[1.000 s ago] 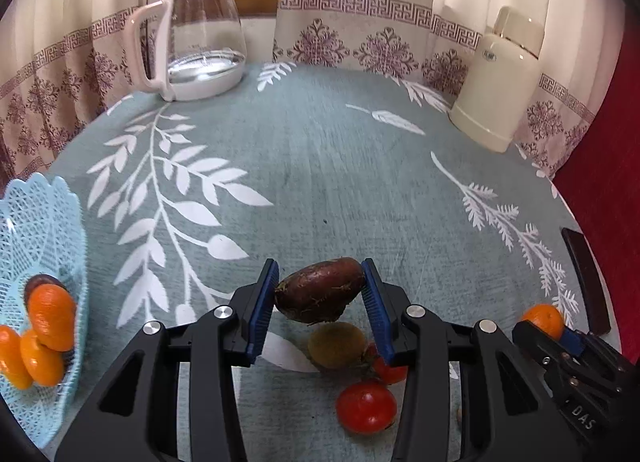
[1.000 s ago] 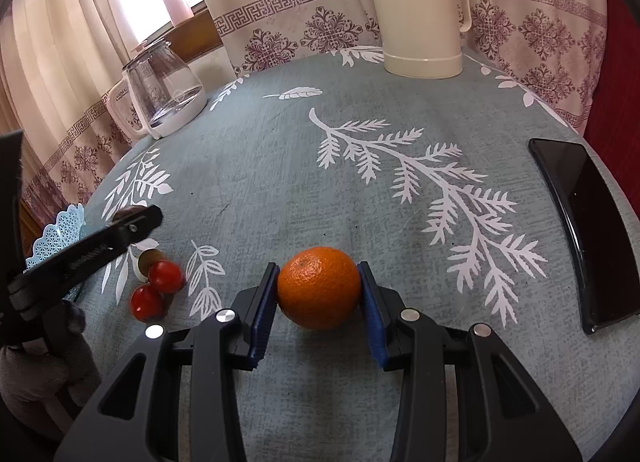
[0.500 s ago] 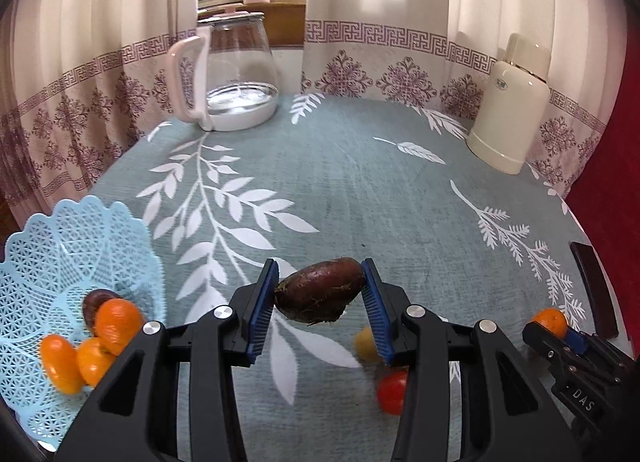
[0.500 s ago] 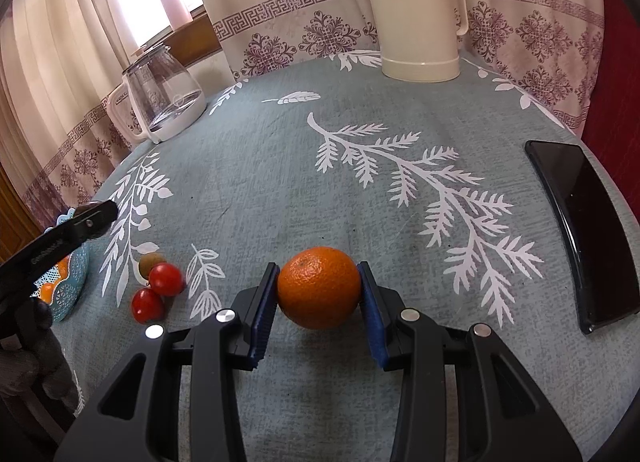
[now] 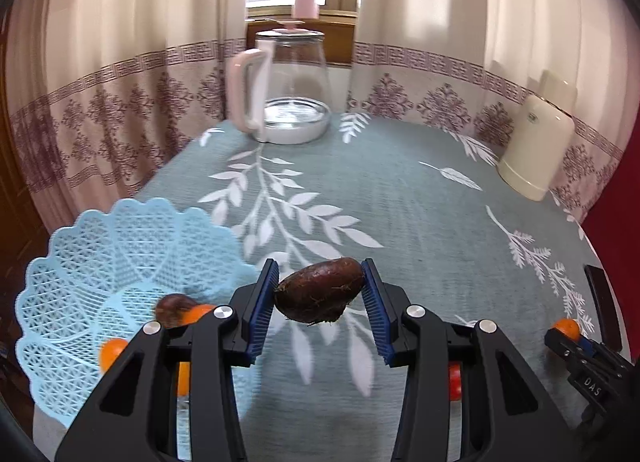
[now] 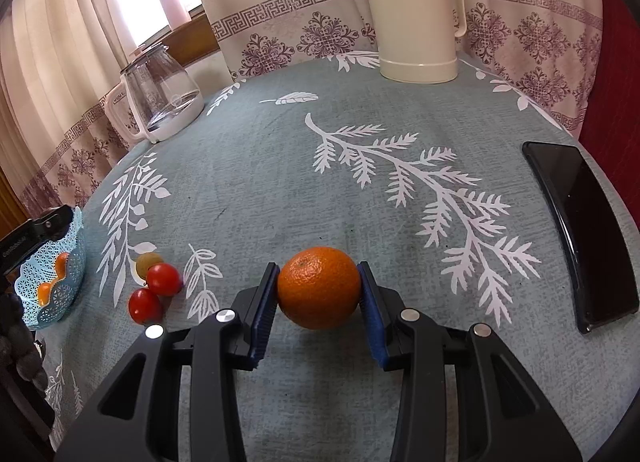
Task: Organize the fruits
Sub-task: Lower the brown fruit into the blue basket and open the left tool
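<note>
Left gripper (image 5: 320,296) clamped on brown fruit (image 5: 319,289), held above the tablecloth (image 5: 400,214) beside blue basket (image 5: 100,246) at its left edge, right gripper (image 6: 319,296) closed on orange (image 6: 319,287) near the front edge

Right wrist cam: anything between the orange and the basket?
Two tomatoes and a kiwi lie between orange and basket.
</note>
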The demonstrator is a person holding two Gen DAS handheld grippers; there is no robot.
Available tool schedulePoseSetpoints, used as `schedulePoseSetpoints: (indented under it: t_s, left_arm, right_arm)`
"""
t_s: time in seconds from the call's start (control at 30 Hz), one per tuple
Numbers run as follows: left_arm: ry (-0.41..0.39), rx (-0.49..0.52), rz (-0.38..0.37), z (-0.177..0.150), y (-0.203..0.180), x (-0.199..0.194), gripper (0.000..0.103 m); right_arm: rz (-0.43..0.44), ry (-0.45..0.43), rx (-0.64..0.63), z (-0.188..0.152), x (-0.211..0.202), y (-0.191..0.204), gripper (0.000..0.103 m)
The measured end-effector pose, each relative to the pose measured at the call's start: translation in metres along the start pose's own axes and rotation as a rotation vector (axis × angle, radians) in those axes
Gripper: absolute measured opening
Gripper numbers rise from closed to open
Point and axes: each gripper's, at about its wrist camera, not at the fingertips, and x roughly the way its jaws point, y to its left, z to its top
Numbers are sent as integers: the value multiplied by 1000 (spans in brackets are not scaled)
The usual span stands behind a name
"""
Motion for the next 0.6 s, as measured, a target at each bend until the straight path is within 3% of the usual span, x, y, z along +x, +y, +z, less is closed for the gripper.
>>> schedulePoseSetpoints:
  t_s: [0.6]
  left_arm:
    - [-9, -115, 148, 0, 88, -11, 44]
  right_arm:
    - [-16, 5, -5, 0, 1, 2, 40]
